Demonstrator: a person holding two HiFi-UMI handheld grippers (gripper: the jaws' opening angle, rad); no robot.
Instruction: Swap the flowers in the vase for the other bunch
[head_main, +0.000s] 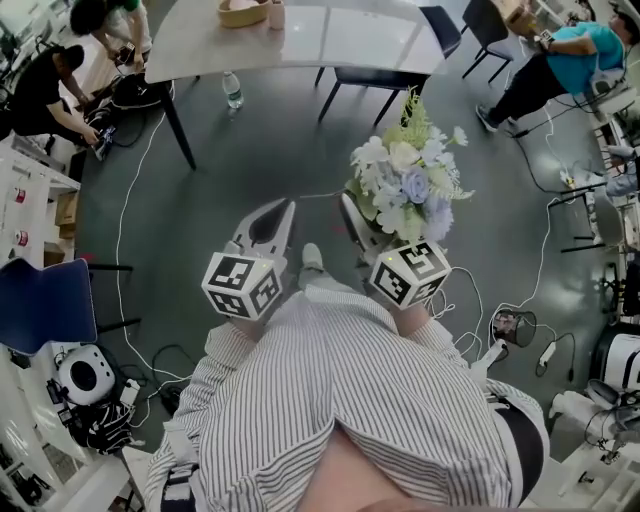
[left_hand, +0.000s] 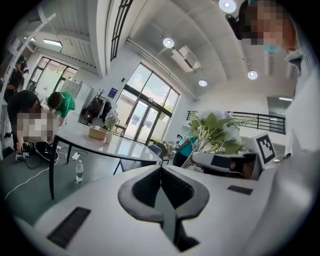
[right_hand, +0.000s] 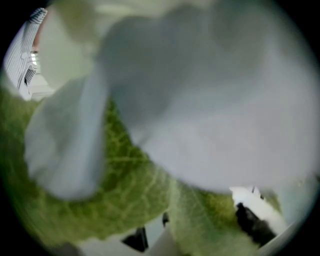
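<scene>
White-and-lilac flower bunch (head_main: 410, 185) sitting in right gripper (head_main: 356, 228) grasp, left gripper (head_main: 272, 222) hovering beside it, jaws clenched on nothing.

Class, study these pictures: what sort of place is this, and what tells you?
Probably a shared lab or open workspace, not a home: cables trail across the grey floor, people work near a long white table, and tall glass doors front a high-ceilinged hall.

Left tongs (left_hand: 161, 170) closed, right tongs (head_main: 362, 222) gripping flowers (head_main: 408, 185)
</scene>
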